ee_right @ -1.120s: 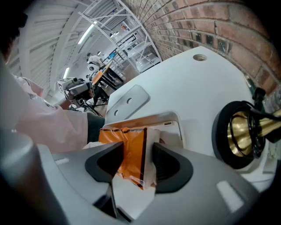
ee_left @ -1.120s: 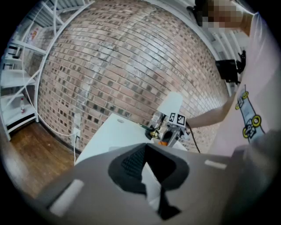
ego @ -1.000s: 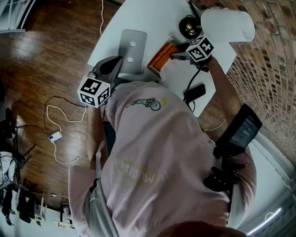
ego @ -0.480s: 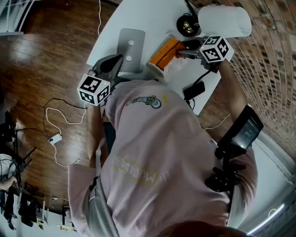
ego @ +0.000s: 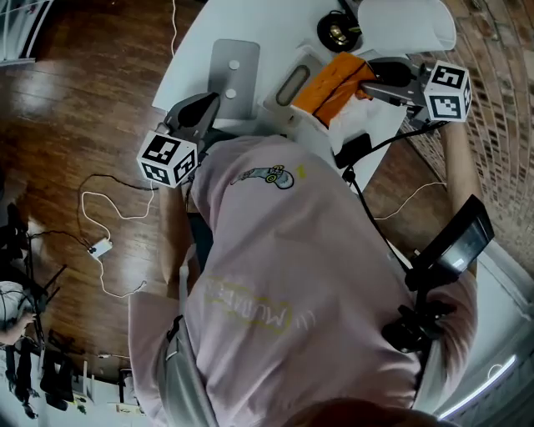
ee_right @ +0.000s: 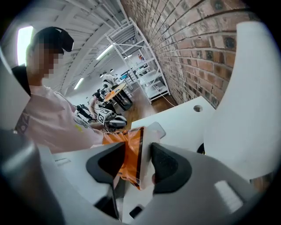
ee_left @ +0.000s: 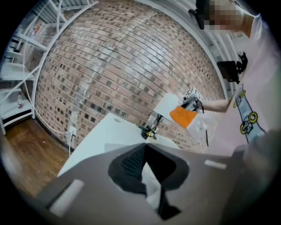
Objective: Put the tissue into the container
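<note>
Head view: the right hand-held gripper (ego: pixel 380 79) holds the task's thing clear of the white bench (ego: pixel 271 25). The left hand-held gripper (ego: pixel 196 117) sits at the bench's near edge.
Right hand-held gripper: its jaws pinch the orange plastic-wrapped tissue pack (ee_right: pixel 127 149), one pad on each flat side.
Left hand-held gripper: in its own view the tips are pressed together with nothing between them.
Tissue pack: it hangs from the right hand-held gripper's jaws, just ahead of them.
Container: a white box-shaped container with an oval slot (ego: pixel 292 83) lies just past the right hand-held gripper's tips, and the pack overlaps its nearer end.
Done: the pack looks picked up and brought to the container.
Left: the pack is not yet inside. By my reading, it still has to be lined up with an opening, lowered and let go.
Around: a flat grey slab (ego: pixel 232 79) lies just ahead of the left hand-held gripper. A large white rounded shade (ego: pixel 409 25) is close beside the right hand-held gripper, with a black and brass round object (ego: pixel 336 32) next to it.
In the way: a black slab with a cable (ego: pixel 355 150) lies below the right hand-held gripper. The shade crowds that side, and the oval slot looks narrow for the pack.
</note>
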Action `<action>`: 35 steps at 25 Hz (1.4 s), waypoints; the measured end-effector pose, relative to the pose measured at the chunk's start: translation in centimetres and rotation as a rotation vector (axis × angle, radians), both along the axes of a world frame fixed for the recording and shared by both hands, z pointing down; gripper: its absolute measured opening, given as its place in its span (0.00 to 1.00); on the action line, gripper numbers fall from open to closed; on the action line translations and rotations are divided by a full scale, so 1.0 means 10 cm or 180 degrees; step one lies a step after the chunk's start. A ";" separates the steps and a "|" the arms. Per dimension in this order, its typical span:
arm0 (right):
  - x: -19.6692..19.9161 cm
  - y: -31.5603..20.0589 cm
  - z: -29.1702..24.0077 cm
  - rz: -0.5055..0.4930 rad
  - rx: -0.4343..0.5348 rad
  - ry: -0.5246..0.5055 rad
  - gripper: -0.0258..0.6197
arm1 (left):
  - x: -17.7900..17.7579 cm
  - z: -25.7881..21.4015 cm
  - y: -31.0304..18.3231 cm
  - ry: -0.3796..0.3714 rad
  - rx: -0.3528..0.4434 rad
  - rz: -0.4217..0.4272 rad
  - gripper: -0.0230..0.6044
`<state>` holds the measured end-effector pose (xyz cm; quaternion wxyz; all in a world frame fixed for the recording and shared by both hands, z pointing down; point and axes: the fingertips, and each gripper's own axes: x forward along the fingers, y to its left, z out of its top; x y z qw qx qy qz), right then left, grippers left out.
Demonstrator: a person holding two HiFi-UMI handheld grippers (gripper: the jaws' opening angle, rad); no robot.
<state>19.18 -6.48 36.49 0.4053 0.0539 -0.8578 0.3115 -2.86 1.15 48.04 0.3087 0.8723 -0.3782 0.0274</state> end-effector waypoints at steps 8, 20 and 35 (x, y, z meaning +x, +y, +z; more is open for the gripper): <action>0.04 -0.02 0.66 -0.0024 -0.0093 0.0214 0.34 | 0.07 -0.02 0.03 -0.0025 -0.0016 0.0010 0.04; 0.02 -0.20 1.91 -0.0202 0.0557 0.1223 0.27 | -0.16 0.06 0.05 -0.0309 -0.0102 -0.0089 0.04; 0.37 -0.37 0.05 0.2008 0.1714 -0.0379 0.22 | 0.19 -0.32 -0.13 -0.0246 0.0203 0.0248 0.04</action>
